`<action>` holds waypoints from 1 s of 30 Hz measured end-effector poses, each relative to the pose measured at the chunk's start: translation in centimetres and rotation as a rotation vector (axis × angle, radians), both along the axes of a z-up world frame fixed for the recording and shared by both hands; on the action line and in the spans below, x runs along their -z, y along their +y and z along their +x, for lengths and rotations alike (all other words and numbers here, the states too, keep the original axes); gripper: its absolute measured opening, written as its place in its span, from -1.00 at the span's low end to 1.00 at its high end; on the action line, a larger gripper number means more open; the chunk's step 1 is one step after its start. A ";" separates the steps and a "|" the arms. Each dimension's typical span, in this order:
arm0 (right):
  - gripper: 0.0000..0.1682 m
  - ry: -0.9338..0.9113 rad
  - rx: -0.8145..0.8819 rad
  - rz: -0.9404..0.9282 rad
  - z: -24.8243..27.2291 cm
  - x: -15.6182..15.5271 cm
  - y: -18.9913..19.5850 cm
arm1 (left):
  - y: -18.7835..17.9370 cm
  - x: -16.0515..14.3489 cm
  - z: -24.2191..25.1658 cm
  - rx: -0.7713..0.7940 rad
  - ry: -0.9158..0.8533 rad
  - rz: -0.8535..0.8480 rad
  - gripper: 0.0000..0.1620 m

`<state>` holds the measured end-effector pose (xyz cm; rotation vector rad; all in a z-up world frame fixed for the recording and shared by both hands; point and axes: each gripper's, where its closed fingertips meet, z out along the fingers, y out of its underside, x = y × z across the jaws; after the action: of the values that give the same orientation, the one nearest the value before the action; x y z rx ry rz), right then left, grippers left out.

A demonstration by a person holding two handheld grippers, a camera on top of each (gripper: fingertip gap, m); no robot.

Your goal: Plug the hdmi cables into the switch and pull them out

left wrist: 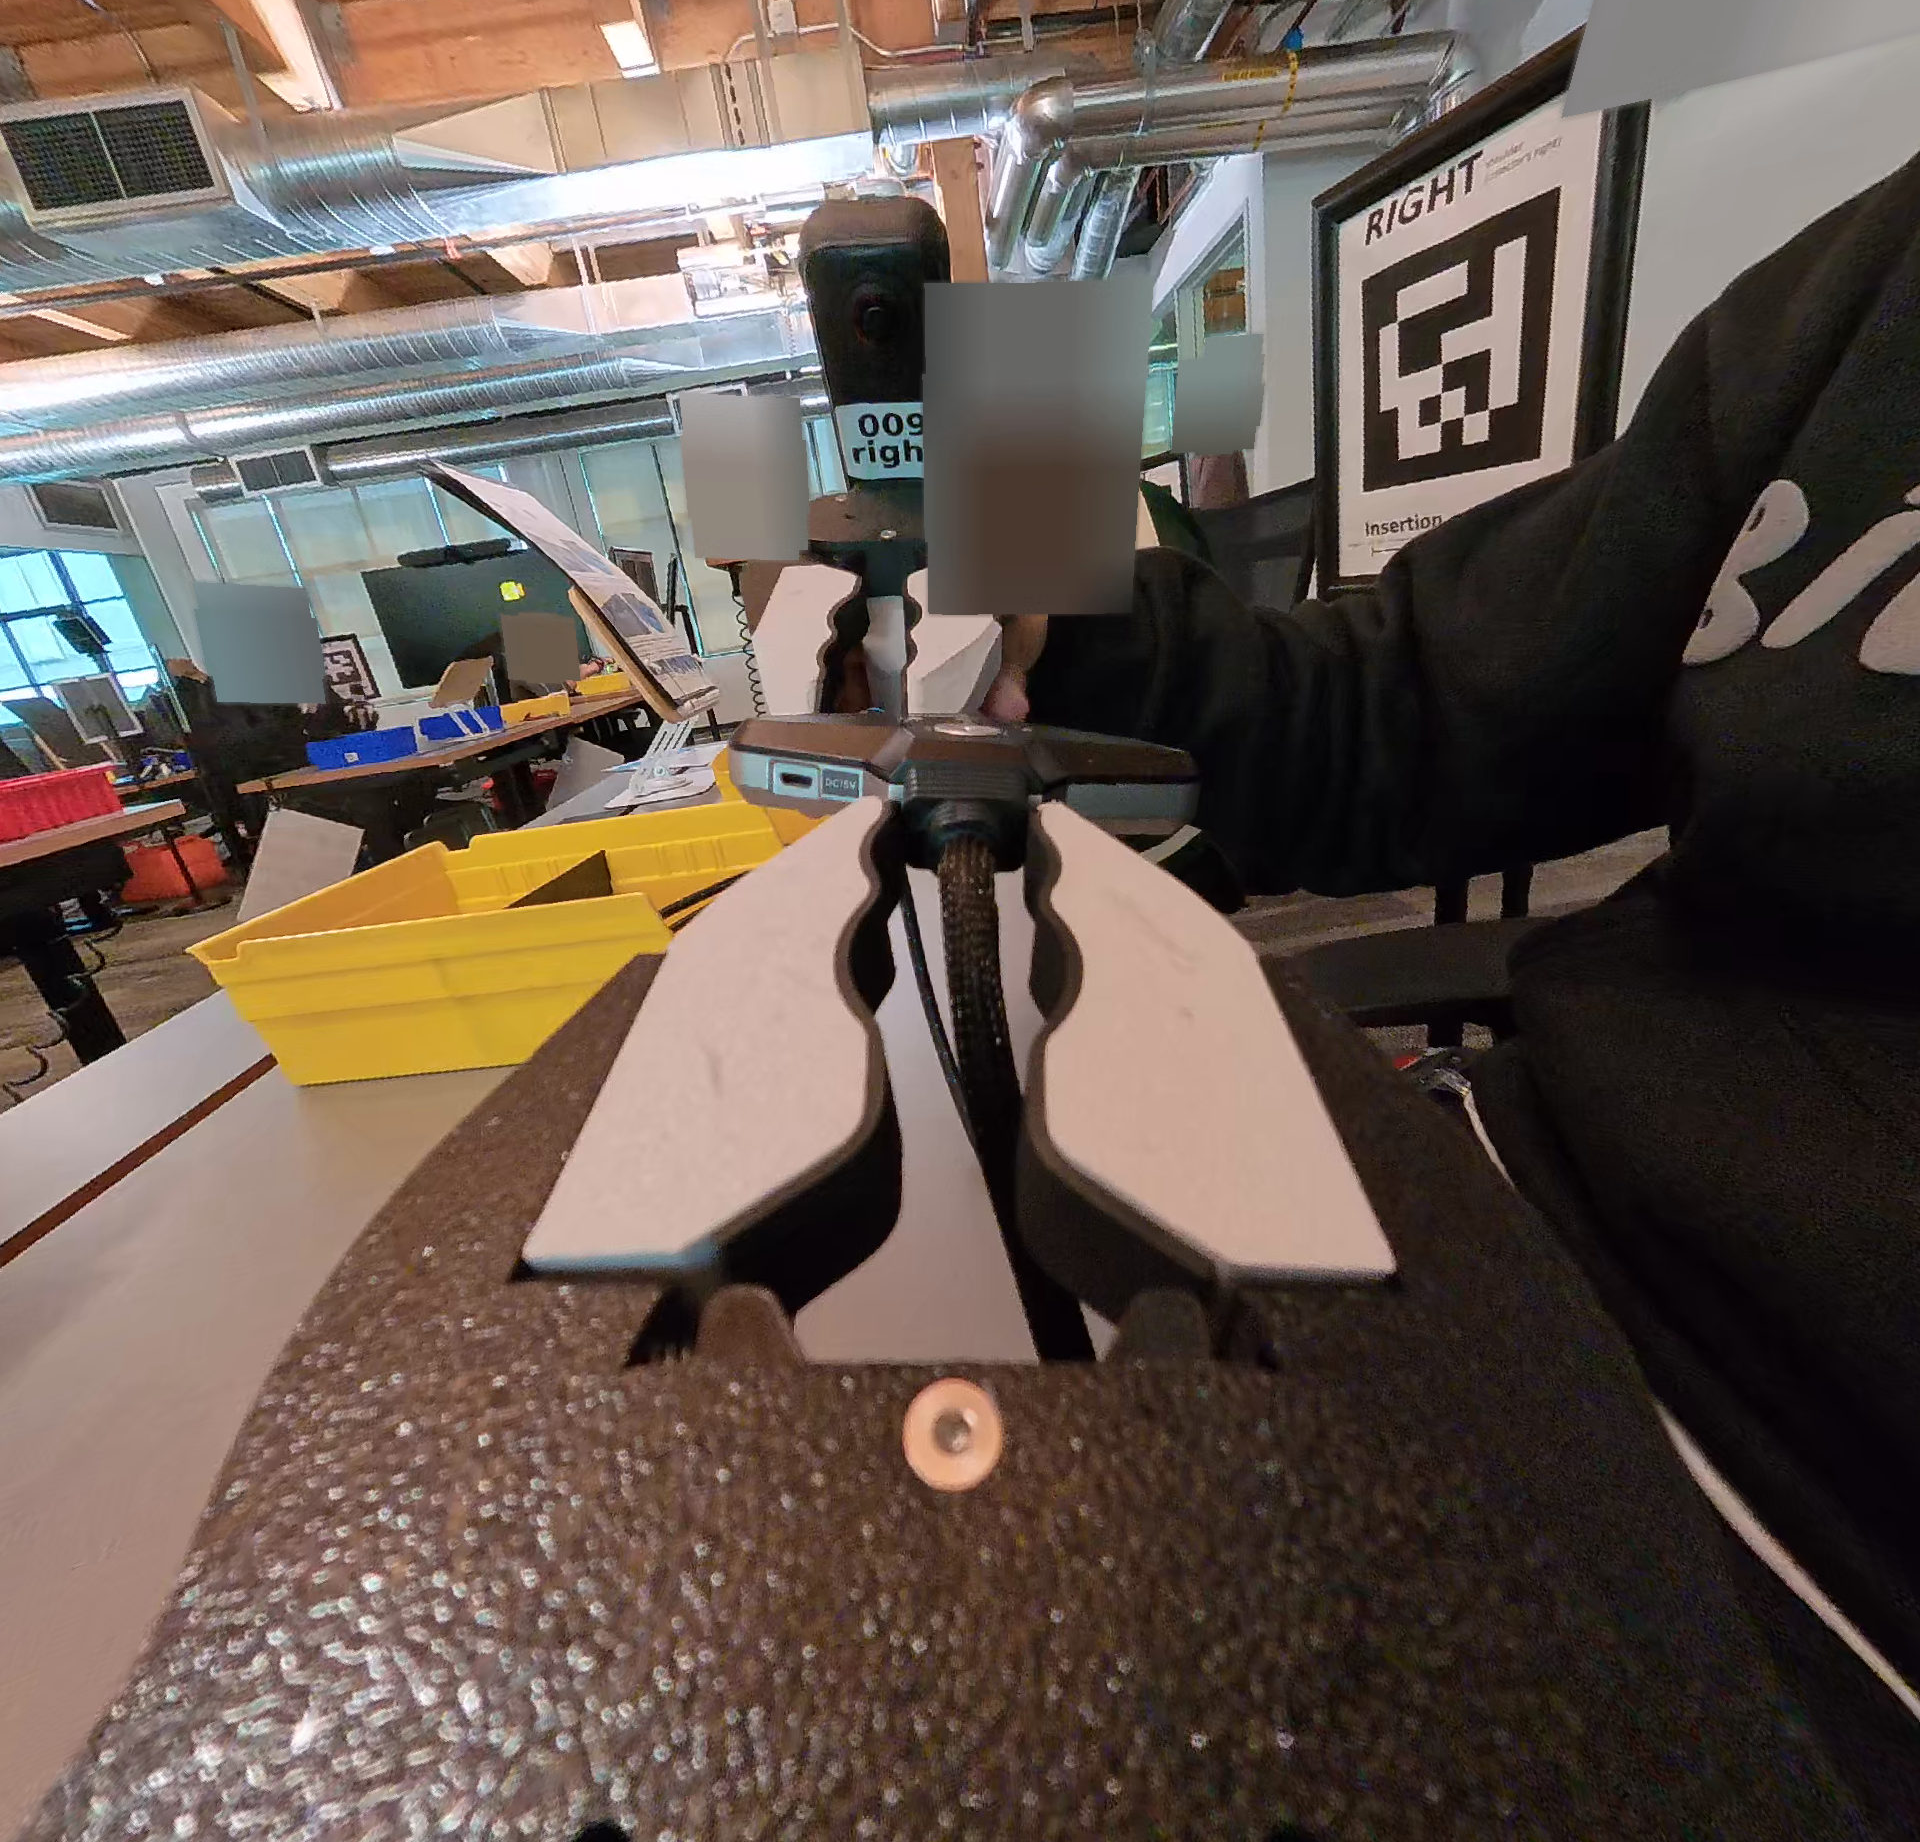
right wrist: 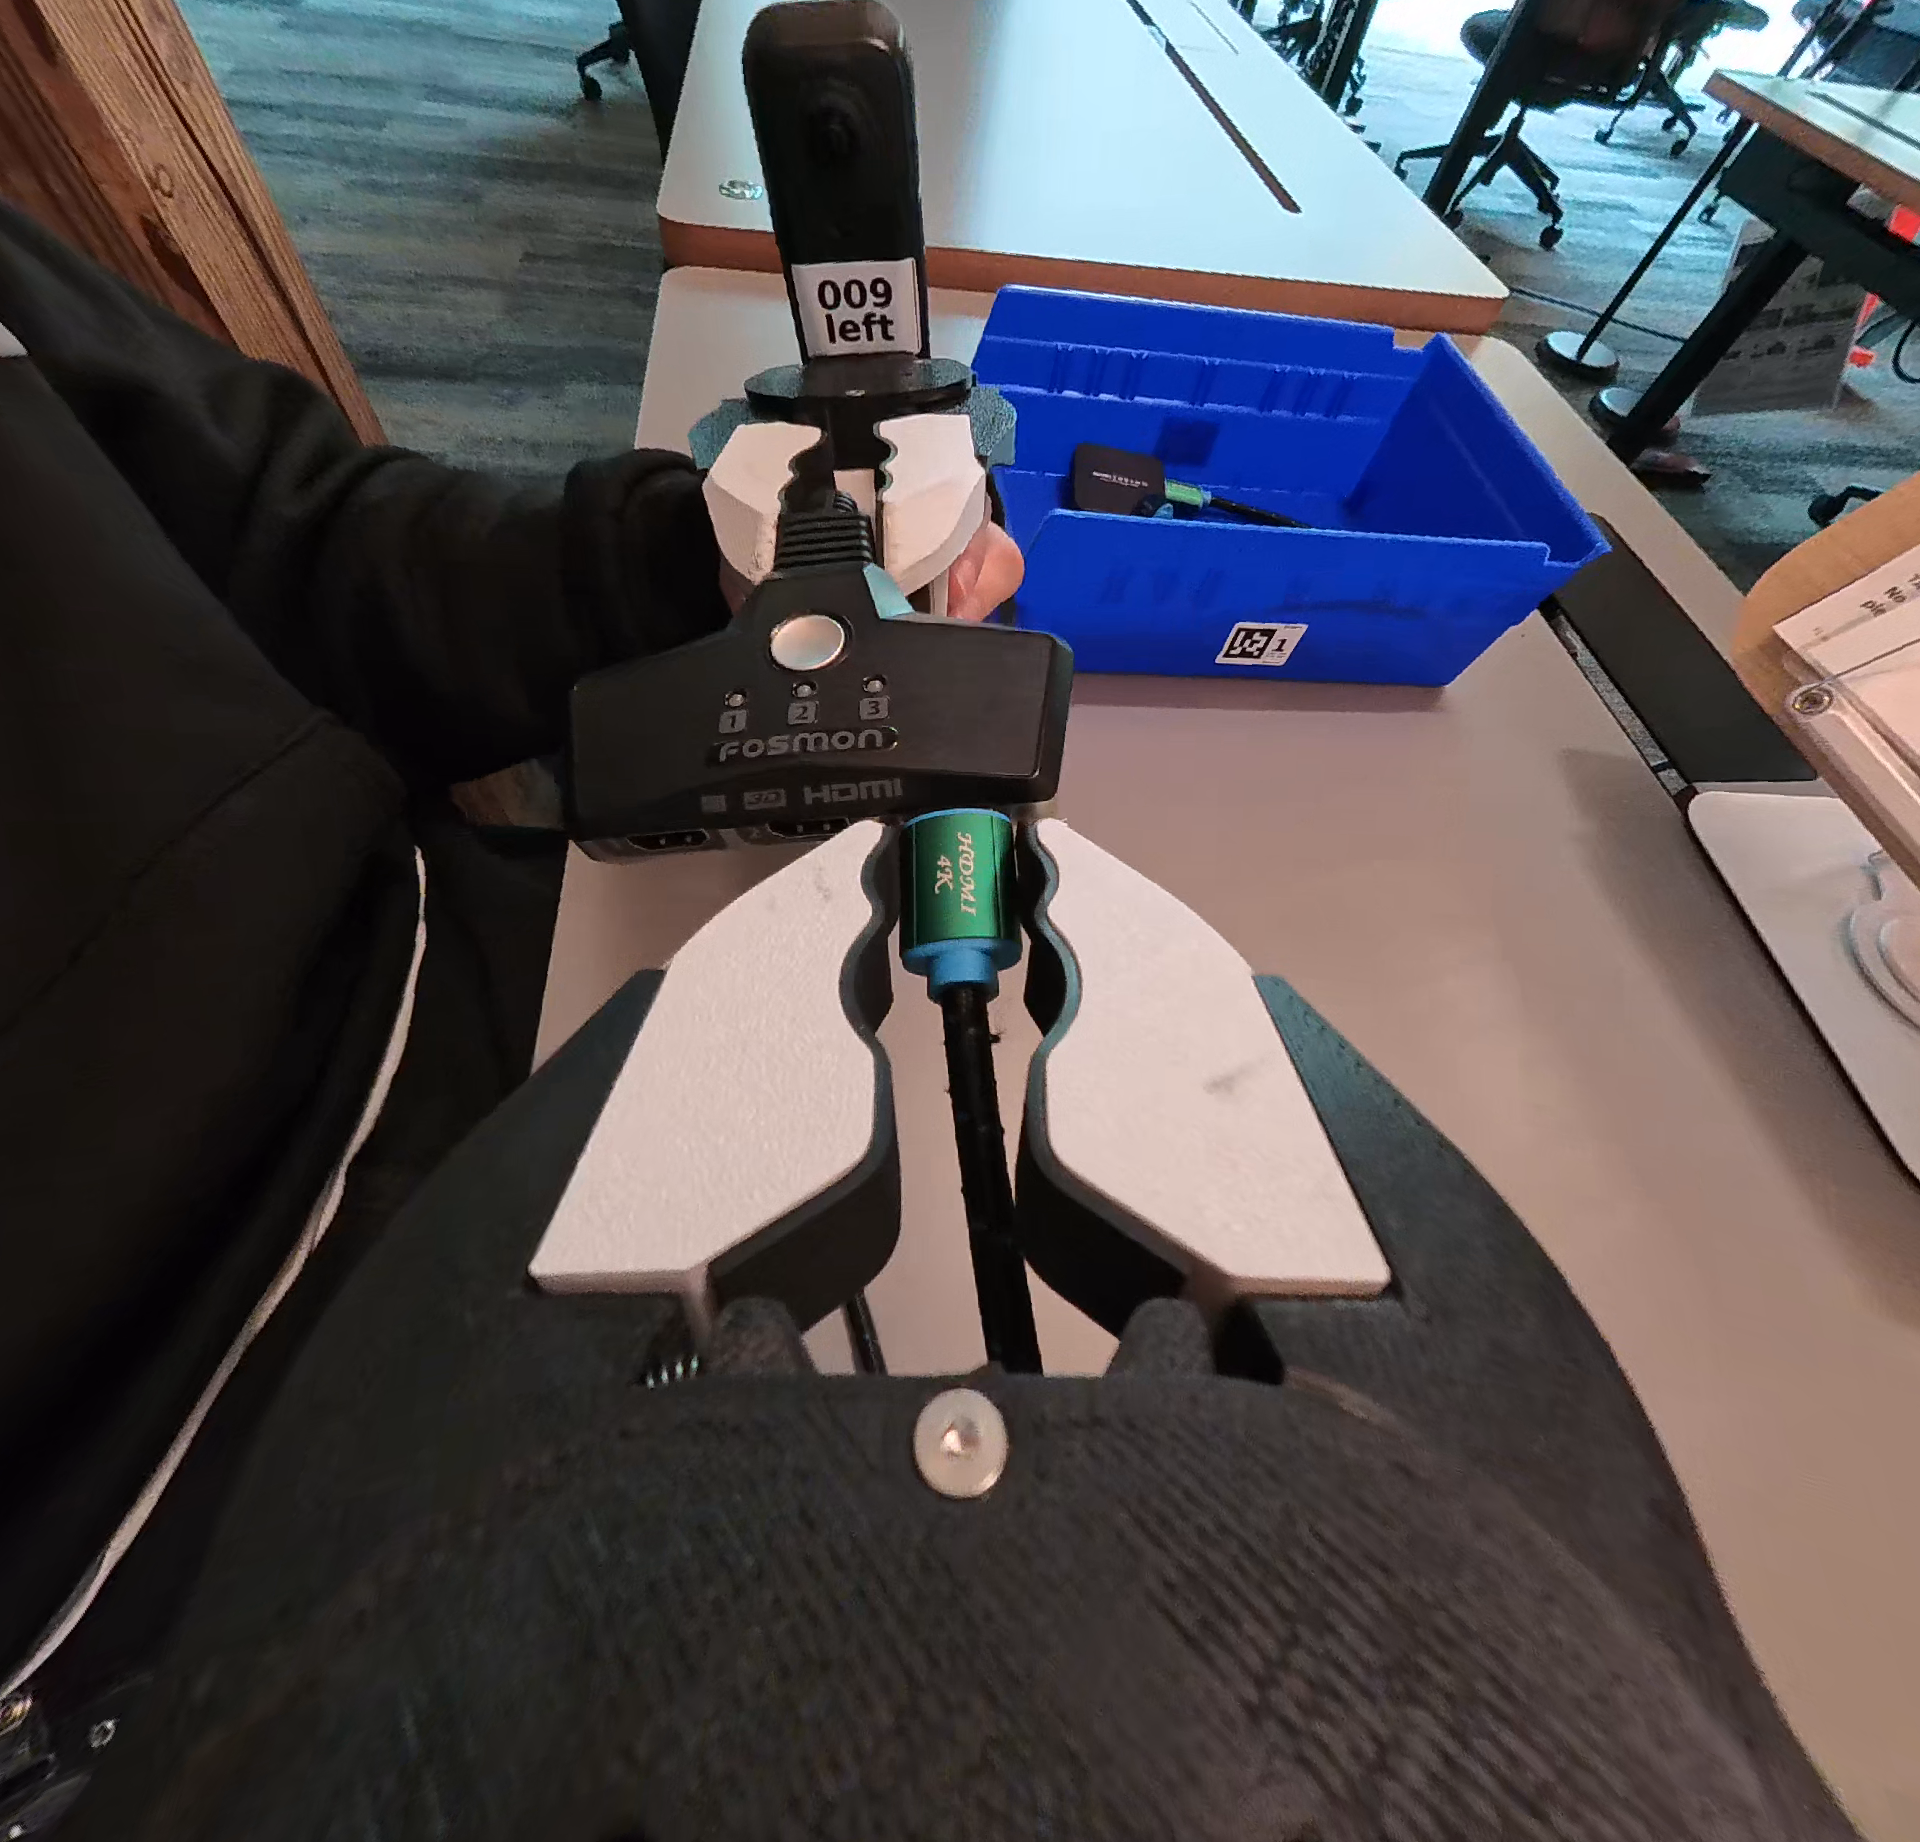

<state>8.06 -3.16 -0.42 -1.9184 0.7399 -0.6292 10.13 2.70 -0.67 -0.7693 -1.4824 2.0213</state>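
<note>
Held above the grey table (right wrist: 1299, 909), the black HDMI switch (right wrist: 821, 732) hangs between two tongs — the left gripper (left wrist: 958, 816) clenched on the switch's braided tail cable (left wrist: 971, 961), the right gripper (right wrist: 956, 857) grasping a green HDMI plug (right wrist: 956, 893) seated in a port. A blue bin (right wrist: 1288, 587) sits beyond.

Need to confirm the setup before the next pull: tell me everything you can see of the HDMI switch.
The HDMI switch is a flat, black, T-shaped box, plastic-looking, held level above the table. On top: a round silver button and three numbered lights. Its braided pigtail lead sits in the left tongs. The green plug, gripped by the right tongs, meets one front port; two stay empty.
</note>
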 end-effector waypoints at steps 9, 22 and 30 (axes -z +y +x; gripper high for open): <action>-0.74 0.090 0.006 -0.174 -0.7 1.0 -0.6 | -0.3 0.3 -0.2 -0.033 -0.073 0.065 -0.73; -0.75 -0.012 0.029 -0.162 -0.9 0.1 -0.8 | -0.8 0.3 -0.6 -0.039 -0.043 0.097 -0.73; -0.75 -0.026 0.035 -0.262 -0.6 0.5 -0.8 | -0.7 0.3 -0.4 -0.043 -0.055 0.086 -0.73</action>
<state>7.50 -3.95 -0.95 -2.1345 0.7030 -0.8040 9.74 2.03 -0.93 -0.7696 -1.6195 1.9678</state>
